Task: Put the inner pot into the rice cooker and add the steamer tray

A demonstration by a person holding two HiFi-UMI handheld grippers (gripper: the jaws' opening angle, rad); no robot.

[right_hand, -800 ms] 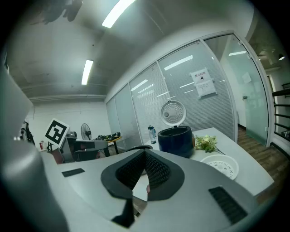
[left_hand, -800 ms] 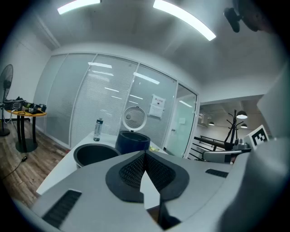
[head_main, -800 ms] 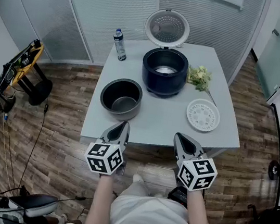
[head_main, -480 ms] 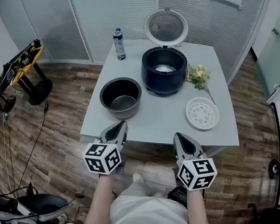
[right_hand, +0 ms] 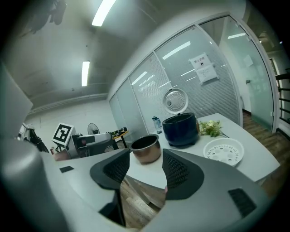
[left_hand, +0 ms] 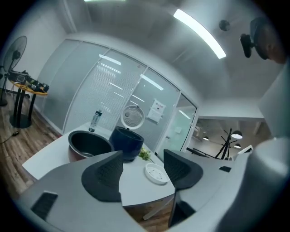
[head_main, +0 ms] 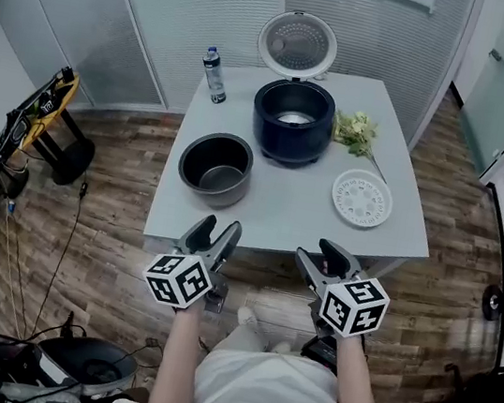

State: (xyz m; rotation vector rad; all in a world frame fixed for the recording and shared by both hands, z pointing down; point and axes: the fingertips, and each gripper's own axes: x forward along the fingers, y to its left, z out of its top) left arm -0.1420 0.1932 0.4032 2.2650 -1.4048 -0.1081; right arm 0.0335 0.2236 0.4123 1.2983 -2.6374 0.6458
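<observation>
Pale grey table (head_main: 287, 220) in the head view, bearing the dark inner pot (head_main: 217, 166) at 9 o'clock, mouth up, axis upright. Navy rice cooker (head_main: 292, 122) at 12, lid (head_main: 298, 44) raised behind. White steamer tray (head_main: 362, 198) flat at 3. Water bottle (head_main: 214, 76) at 11, greens (head_main: 356, 132) at 1. Bare tabletop between pot and cooker. Left gripper (head_main: 213, 234) and right gripper (head_main: 321, 254) at 6, off the table's near edge.

Left gripper view: jaws spread, gripping nothing, tabletop and tray beyond.

Right gripper view: jaws parted, empty, pot framed beyond, well apart.
</observation>
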